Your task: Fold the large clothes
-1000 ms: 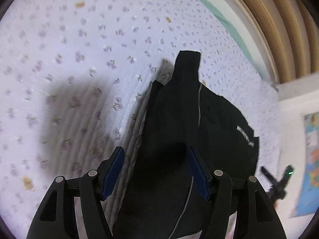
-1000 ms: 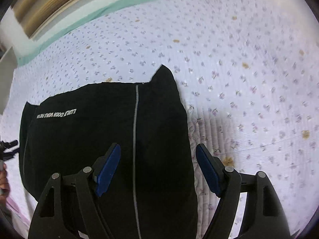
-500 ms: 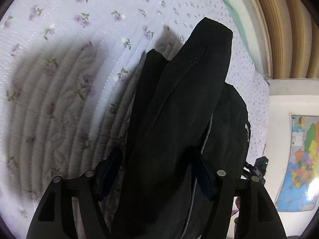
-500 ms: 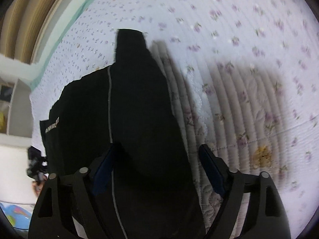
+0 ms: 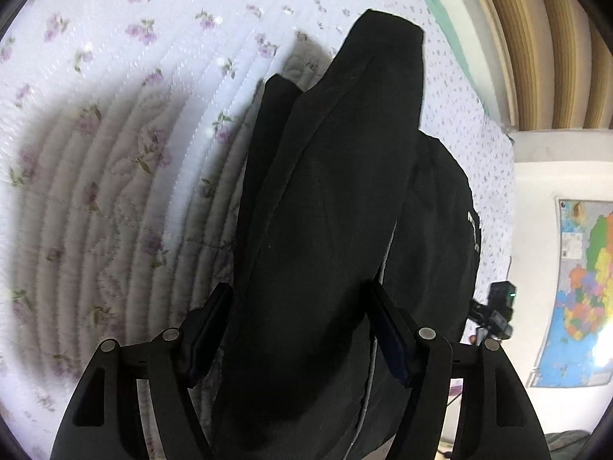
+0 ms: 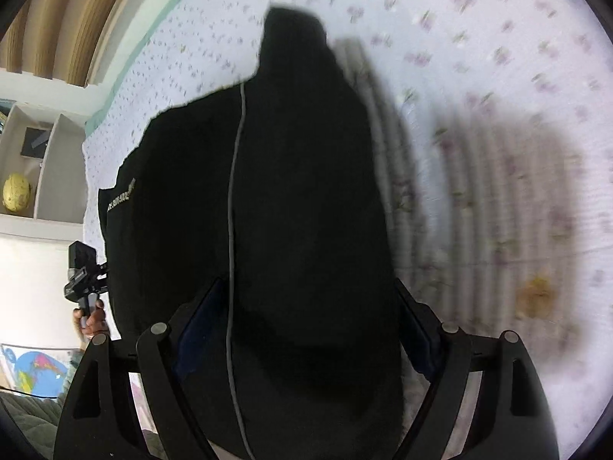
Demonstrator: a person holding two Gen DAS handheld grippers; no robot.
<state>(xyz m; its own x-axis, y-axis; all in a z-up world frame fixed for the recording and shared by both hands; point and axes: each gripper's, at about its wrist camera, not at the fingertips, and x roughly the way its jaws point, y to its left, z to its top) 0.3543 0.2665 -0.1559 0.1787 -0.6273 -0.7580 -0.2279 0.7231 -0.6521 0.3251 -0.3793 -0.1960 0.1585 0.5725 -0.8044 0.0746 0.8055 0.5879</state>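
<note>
Left gripper (image 5: 299, 329): we log its jaws spread, having just been opening, black garment (image 5: 325, 230) between them, pads seemingly clear of it. Right gripper (image 6: 306, 326): jaws likewise spread and just opening, the same garment (image 6: 299, 211) between. We note the garment folded on the floral quilt (image 5: 115, 115), which reaches far. Beyond, right: wall map (image 5: 582, 291).
</note>
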